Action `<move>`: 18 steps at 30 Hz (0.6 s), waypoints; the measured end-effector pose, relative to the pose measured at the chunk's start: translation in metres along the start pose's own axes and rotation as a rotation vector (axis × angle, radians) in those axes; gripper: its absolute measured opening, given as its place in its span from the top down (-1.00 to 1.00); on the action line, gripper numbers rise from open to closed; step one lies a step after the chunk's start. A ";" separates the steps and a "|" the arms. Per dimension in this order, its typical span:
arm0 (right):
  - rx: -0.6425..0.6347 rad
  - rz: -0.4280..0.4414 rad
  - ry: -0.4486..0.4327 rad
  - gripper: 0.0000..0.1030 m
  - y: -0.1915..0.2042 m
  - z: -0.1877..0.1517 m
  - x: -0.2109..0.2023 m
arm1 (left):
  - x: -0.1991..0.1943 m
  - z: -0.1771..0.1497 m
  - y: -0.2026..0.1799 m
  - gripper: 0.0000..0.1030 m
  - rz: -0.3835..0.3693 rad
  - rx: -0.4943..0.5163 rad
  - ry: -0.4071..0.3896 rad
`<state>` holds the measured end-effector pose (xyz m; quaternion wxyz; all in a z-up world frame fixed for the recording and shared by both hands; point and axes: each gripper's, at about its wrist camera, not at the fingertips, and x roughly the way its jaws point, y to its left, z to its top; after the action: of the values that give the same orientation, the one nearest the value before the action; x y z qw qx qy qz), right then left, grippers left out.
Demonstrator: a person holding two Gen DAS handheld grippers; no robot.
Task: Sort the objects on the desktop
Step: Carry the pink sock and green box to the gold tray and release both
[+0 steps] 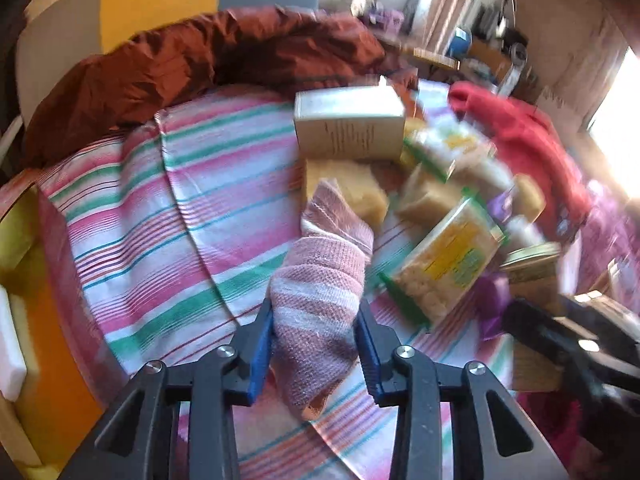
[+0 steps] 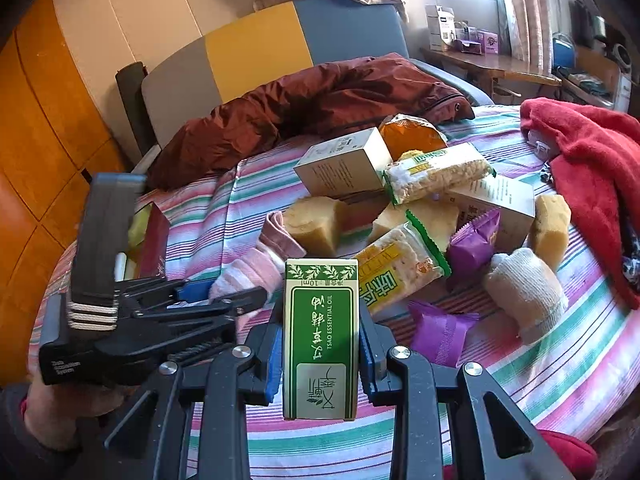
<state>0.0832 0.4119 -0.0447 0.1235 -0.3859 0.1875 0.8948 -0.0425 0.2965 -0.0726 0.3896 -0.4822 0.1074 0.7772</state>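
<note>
My left gripper is shut on a pink and white striped sock, held over the striped bedsheet; the sock also shows in the right wrist view, with the left gripper around it. My right gripper is shut on a green and white essential oil box, held upright between the blue pads. Ahead lies a pile: cracker packets, yellow sponges, cream boxes, purple wrappers and a cream sock.
A rust-brown jacket lies at the back of the bed and a red fleece at the right. A dark red box stands at the left edge of the bed. Orange cupboards are at the left. A desk stands behind.
</note>
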 end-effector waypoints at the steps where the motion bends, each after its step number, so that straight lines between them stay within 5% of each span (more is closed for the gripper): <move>1: -0.004 0.004 -0.001 0.39 0.001 0.001 -0.001 | -0.012 -0.002 0.004 0.26 -0.013 -0.020 -0.027; 7: -0.053 0.064 -0.019 0.39 0.026 0.014 -0.004 | -0.093 -0.021 0.050 0.26 -0.023 -0.177 -0.194; 14: -0.211 0.255 0.022 0.39 0.109 0.034 0.013 | -0.158 -0.048 0.129 0.21 0.176 -0.342 -0.318; 18: -0.300 0.345 0.034 0.37 0.176 0.051 0.031 | -0.177 -0.060 0.176 -0.25 0.280 -0.426 -0.336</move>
<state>-0.0347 0.2783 0.0072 -0.0933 -0.3771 0.1175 0.9139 -0.0867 0.0567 0.0072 0.1812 -0.3982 -0.0583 0.8973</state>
